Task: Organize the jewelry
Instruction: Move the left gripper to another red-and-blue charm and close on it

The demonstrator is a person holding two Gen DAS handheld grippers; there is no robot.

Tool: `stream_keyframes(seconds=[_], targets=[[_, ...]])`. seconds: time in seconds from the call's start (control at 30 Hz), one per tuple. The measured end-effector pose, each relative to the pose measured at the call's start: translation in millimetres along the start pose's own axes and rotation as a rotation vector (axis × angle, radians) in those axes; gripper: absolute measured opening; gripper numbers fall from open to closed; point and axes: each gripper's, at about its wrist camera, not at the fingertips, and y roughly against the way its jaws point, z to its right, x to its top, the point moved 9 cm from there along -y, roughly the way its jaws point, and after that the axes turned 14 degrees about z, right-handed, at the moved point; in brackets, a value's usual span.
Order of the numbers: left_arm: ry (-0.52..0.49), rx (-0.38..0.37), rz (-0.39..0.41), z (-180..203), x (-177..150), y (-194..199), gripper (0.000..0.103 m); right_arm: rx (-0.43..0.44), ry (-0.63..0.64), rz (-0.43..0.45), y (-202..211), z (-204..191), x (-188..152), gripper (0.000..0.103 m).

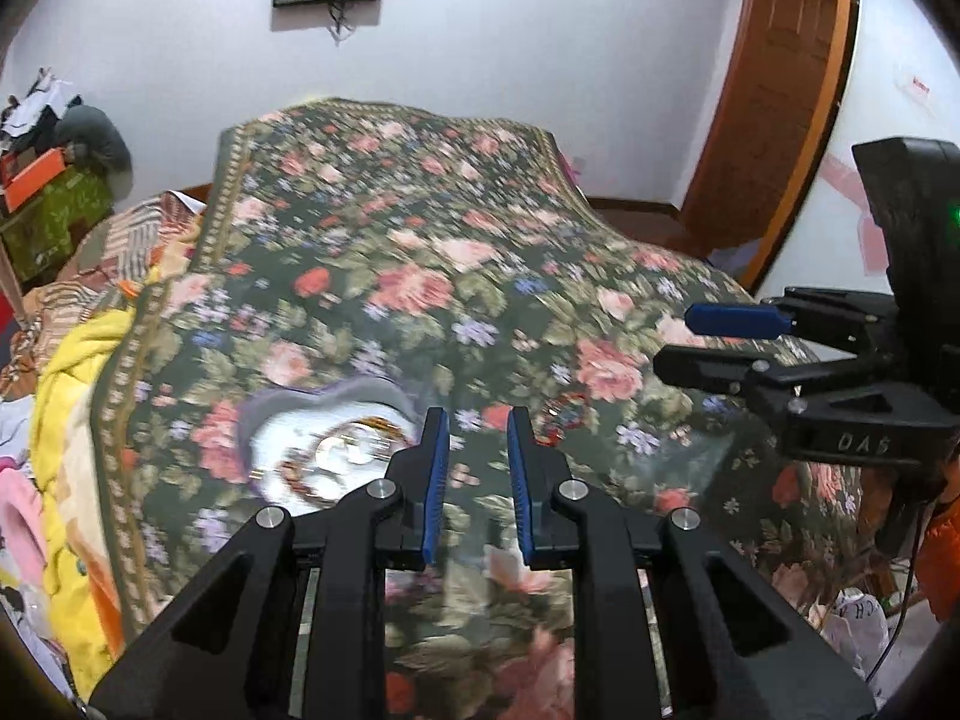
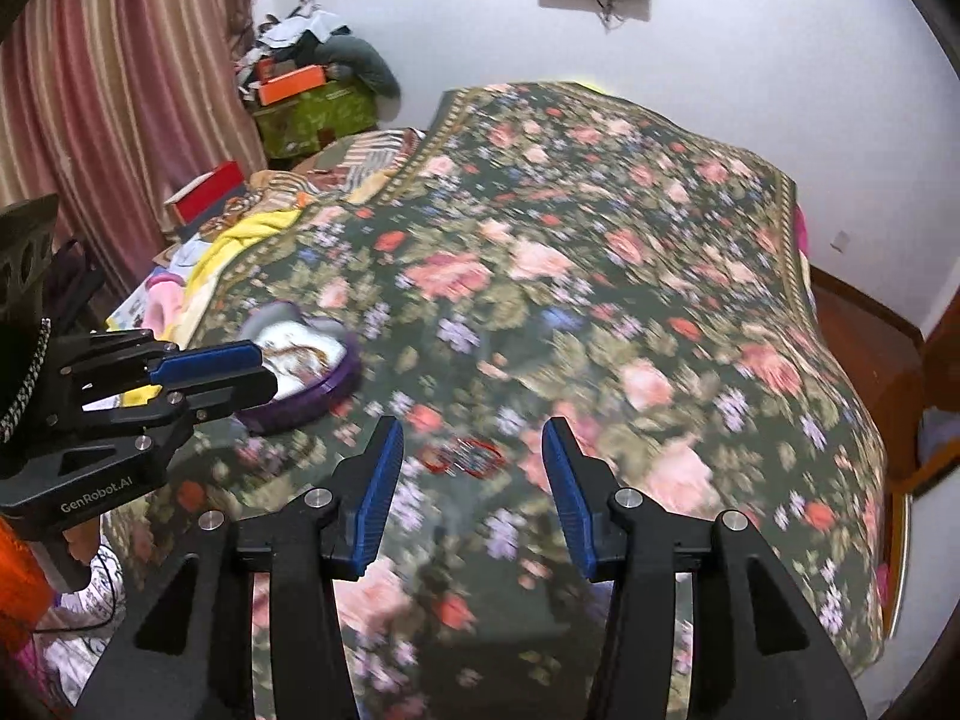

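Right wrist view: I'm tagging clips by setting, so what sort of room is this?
Most likely a bedroom in a home. A bed under a floral bedspread fills the view, striped curtains hang at the left, and clothes and boxes are heaped on a green stand in the corner.

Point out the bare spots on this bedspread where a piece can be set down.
The floral bedspread is bare beyond the red bangles, out to its far and right edges. It is crowded at the left: the purple jewelry box by the heaped yellow bedding.
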Motion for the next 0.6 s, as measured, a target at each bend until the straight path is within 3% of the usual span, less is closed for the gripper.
stream_keyframes(seconds=[0.37, 0.6], targets=[[-0.026, -0.076, -0.156, 36.5, -39.5, -59.4, 0.018, -0.018, -0.008, -0.076, -7.7, 28.7, -31.0, 0.044], [-0.012, -0.079, -0.185, 34.7, -47.2, -75.0, 0.018, 0.025, -0.037, -0.124, -24.3, 30.9, -38.2, 0.044]])
